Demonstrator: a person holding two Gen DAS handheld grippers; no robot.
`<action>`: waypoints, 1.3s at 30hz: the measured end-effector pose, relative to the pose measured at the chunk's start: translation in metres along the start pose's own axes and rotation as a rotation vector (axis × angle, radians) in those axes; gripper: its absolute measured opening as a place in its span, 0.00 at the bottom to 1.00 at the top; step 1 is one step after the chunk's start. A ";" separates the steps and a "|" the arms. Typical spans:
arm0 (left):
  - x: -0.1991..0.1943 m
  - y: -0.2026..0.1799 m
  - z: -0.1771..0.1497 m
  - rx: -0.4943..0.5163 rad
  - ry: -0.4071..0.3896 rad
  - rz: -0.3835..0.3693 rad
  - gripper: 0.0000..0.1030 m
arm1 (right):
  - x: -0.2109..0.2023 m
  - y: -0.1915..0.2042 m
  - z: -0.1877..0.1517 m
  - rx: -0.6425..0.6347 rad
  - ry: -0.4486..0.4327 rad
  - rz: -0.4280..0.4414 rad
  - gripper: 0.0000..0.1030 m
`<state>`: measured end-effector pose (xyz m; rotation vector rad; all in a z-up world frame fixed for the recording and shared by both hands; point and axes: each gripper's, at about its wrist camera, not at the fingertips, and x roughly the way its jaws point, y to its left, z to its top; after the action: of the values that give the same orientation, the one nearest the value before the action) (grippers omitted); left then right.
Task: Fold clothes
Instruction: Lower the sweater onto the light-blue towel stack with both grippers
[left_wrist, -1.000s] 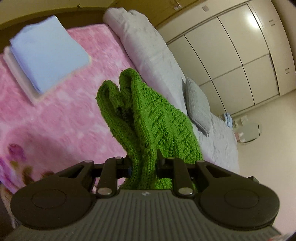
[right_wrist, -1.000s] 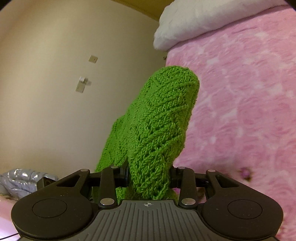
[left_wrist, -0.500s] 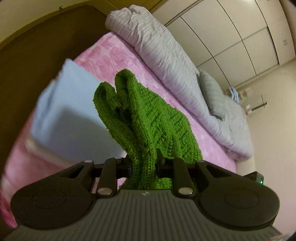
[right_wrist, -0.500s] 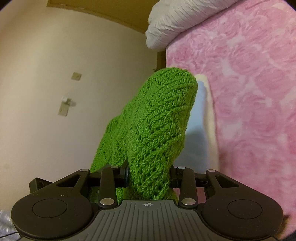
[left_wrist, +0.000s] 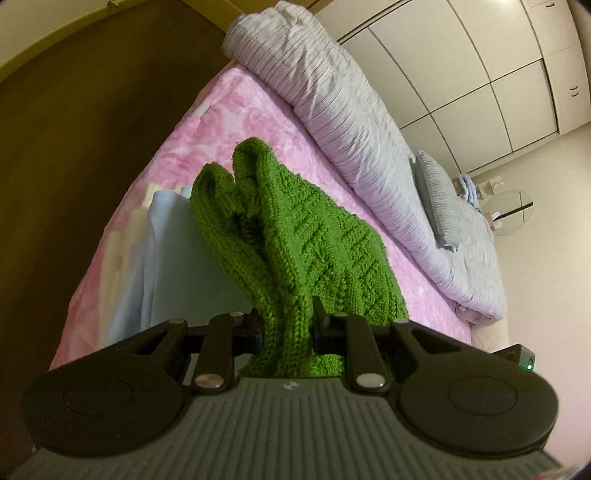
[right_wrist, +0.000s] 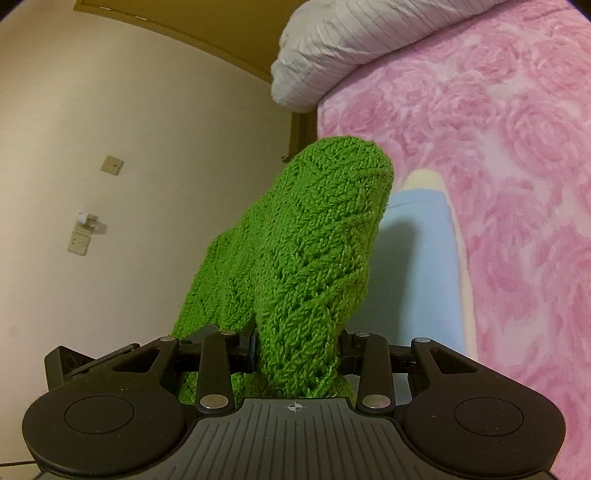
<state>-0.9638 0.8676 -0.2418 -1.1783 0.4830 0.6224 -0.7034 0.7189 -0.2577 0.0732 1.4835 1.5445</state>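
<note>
While both jaws pinch the green knit (left_wrist: 295, 236), lower it level onto the blue folded stack (right_wrist: 417, 266) at one o'clock (edges aligned) before releasing

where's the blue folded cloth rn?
On the pink blanket near its edge: the blue cloth sits left of the green knit in the left wrist view, right of it in the right wrist view.

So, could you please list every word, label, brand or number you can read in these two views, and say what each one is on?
None: no readable text in either view.
Left gripper body: a small pale mark, no letters.
Right gripper body: a crosshair symbol, no letters.
Green knit garment, pink blanket, wardrobe doors: no visible labels or print.
</note>
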 end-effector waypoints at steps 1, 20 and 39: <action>0.007 0.005 0.002 0.003 0.005 0.006 0.17 | 0.004 -0.001 0.002 -0.003 -0.001 -0.012 0.34; -0.034 -0.042 -0.047 0.313 -0.050 0.258 0.06 | -0.031 0.048 -0.024 -0.433 -0.013 -0.245 0.57; -0.011 -0.004 -0.093 0.336 -0.003 0.389 0.04 | 0.037 0.051 -0.123 -0.910 0.184 -0.393 0.56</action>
<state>-0.9721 0.7759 -0.2613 -0.7679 0.7922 0.8384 -0.8289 0.6614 -0.2693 -0.8543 0.7356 1.7704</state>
